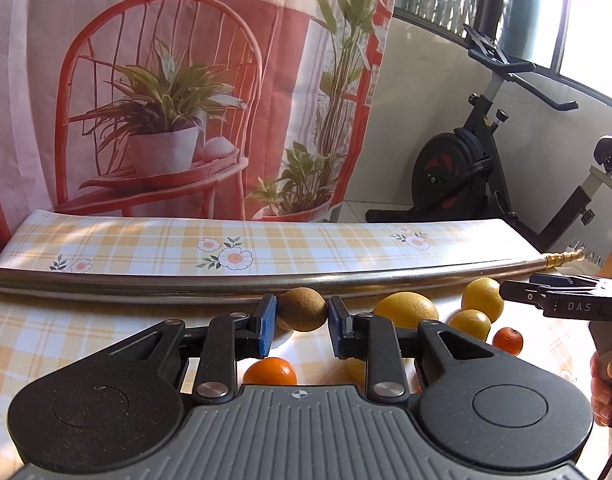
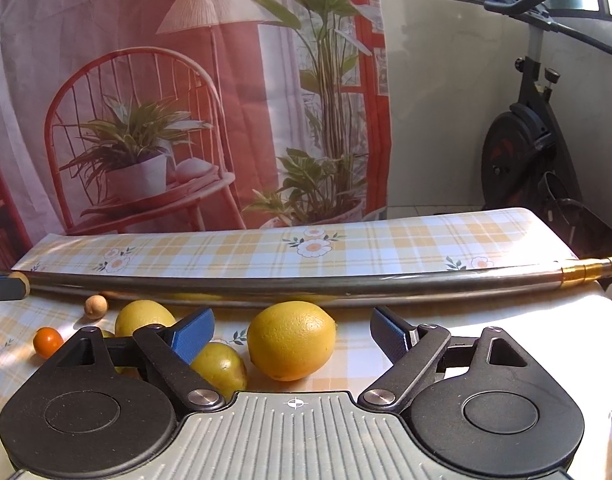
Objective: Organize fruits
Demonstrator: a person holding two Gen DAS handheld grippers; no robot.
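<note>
Left wrist view: our left gripper pinches one brown kiwi, long axis crosswise, beside three lemons and two oranges. Right wrist view: our right gripper gapes wide and empty around one big lemon; only here a small tan fruit shows at ten o'clock.

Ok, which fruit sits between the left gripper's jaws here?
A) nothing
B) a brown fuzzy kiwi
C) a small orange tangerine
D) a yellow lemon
B: in the left wrist view, the left gripper has its blue-padded jaws closed against both sides of the brown fuzzy kiwi, with the yellow lemons lying off to its right.
</note>
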